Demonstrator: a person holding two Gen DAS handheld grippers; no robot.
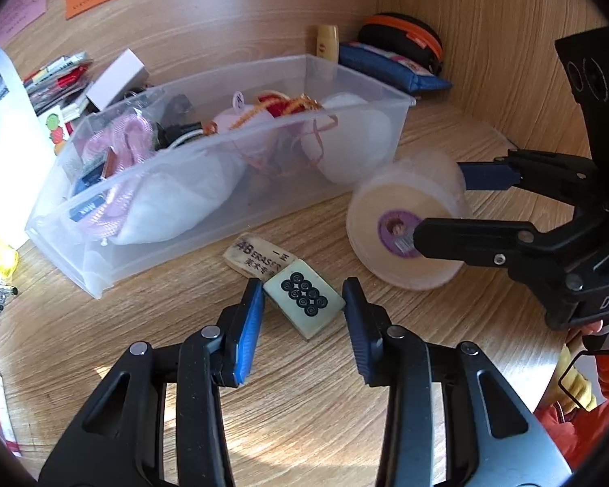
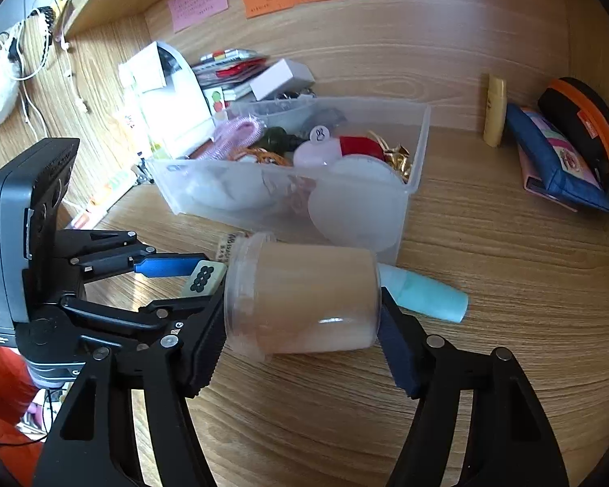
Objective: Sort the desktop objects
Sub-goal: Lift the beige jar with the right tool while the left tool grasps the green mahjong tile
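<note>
Here the left hand-held gripper [image 1: 303, 304] straddles the mahjong tile [image 1: 303, 298] unclenched; the right hand-held gripper [image 2: 302, 337] clasps the jar [image 2: 302, 298].

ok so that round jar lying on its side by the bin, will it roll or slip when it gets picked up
Likely to roll: the jar lies on its side on the bare desk. Its walls look smooth and glossy, so it may slip between the right claw pads at its two ends. It looks rigid, unlikely to squash.
</note>
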